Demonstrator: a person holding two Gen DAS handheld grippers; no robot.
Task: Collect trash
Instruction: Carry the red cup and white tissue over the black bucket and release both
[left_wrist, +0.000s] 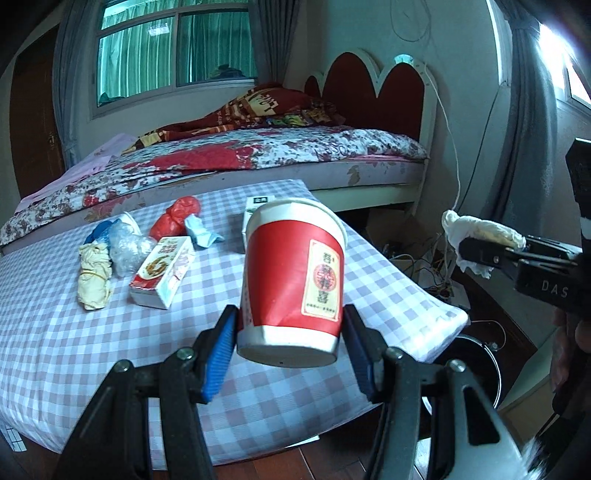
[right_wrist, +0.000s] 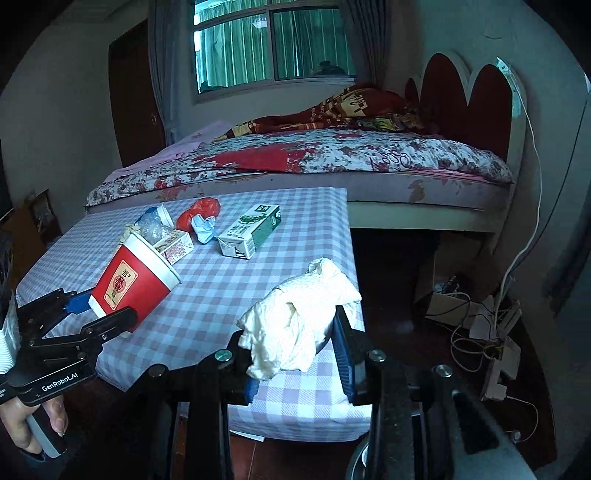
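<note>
The left gripper (left_wrist: 290, 334) is clamped on the base of a red paper cup (left_wrist: 293, 277), its blue-padded fingers (left_wrist: 221, 354) pressing either side of the cup's lower wall. The cup tilts away from the claw, mouth pointing up and forward, lifted clear of the checked tablecloth (left_wrist: 92, 354). In the right wrist view, a hand (right_wrist: 33, 424) grasps this gripper's handle from below, holding it roughly level.

The right gripper (right_wrist: 291, 350) pinches a crumpled white tissue (right_wrist: 303, 317) between its fingers, raised above the table's near corner, to the right of the left claw.

Ahead and left of the left claw, more trash lies on the cloth: a red-and-white carton (left_wrist: 162, 271), a yellowish wad (left_wrist: 94, 277), a clear plastic bundle (left_wrist: 127, 247), a red bag (left_wrist: 175, 218) and a blue face mask (left_wrist: 201, 230). A green-and-white carton (right_wrist: 249, 230) lies ahead of the right claw. A black bin (left_wrist: 476, 362) stands on the floor below and right of the left claw.
</note>
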